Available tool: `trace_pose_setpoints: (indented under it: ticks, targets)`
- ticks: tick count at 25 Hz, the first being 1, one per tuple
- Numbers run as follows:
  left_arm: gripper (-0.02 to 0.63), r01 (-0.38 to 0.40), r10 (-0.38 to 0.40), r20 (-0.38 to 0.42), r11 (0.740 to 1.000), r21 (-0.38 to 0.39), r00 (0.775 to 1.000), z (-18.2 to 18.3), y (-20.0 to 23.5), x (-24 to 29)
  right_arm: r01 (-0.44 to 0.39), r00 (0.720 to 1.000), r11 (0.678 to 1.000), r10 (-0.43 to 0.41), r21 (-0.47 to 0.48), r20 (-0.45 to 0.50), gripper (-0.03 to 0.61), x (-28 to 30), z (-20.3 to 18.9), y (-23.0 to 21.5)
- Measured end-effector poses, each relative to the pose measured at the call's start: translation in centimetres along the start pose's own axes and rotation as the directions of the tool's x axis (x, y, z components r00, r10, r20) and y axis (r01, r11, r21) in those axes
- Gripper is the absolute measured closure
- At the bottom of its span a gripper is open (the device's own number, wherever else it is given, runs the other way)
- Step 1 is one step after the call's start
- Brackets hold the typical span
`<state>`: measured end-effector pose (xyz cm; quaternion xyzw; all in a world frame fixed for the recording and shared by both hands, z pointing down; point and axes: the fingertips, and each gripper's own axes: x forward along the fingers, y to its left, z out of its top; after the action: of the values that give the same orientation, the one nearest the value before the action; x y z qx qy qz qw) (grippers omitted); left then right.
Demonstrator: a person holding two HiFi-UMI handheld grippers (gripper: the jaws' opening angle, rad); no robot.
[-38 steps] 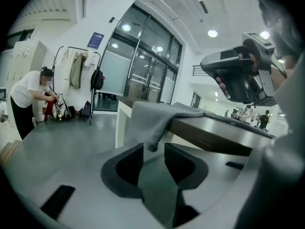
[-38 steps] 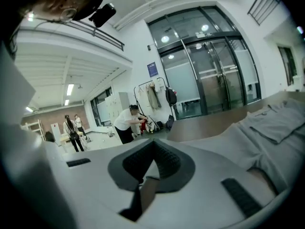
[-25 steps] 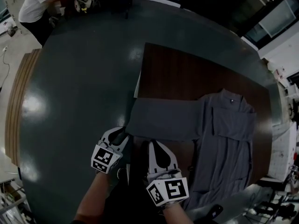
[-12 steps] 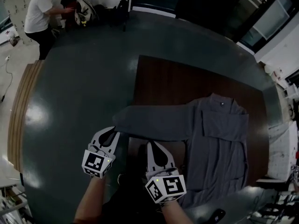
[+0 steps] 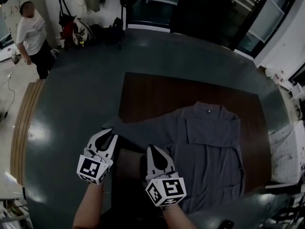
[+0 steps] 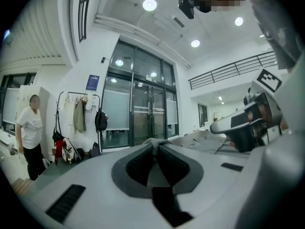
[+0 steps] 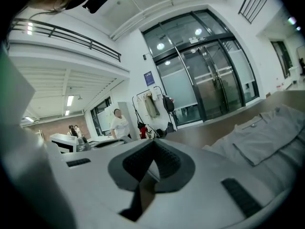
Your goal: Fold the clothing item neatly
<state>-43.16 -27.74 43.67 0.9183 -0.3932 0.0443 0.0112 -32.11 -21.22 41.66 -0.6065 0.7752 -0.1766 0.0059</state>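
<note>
No words or numbers can be read anywhere. A blue sign (image 6: 92, 82) hangs beside the glass doors (image 6: 143, 111), but its print is too small to read. The left hand-held gripper (image 5: 108, 137) and the right hand-held gripper (image 5: 152, 150) each carry a cube with black and white squares, not letters.

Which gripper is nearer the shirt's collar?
Right. The right gripper is shut at the shirt's near edge, below-left of the collar. The left gripper, its jaws just closed on the sleeve end, sits farther left.
</note>
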Motion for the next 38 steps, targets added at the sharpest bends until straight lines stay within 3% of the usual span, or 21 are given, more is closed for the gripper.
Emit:
trace_pose_setpoints:
  ticks: [9,17,21,29,38]
  targets:
    - [0.575,0.004,-0.007,0.050,0.998,0.061,0.999,5.8,-8.7,4.6,-0.001,1.000,0.999,0.001,-0.045,0.011,0.591,-5.9,3.8,-8.5]
    - [0.578,-0.032,0.026,0.055,0.993,0.115,0.998,8.1,-15.3,8.3,-0.049,0.999,0.998,0.049,-0.026,0.000,0.591,-9.9,5.7,-15.7]
    - [0.578,-0.046,0.043,0.029,0.991,0.129,0.999,8.1,-17.4,8.8,-0.052,0.999,0.998,0.051,-0.025,-0.016,0.591,-10.7,5.4,-17.4]
    - [0.578,0.041,-0.041,0.000,0.991,0.127,0.999,7.7,-22.2,9.2,0.015,0.999,1.000,-0.015,-0.005,-0.035,0.591,-12.9,5.4,-19.5]
    - [0.578,0.075,-0.076,0.010,0.991,0.110,0.997,7.9,-23.1,10.9,0.075,0.996,0.997,-0.076,-0.036,-0.043,0.589,-12.8,5.7,-21.4]
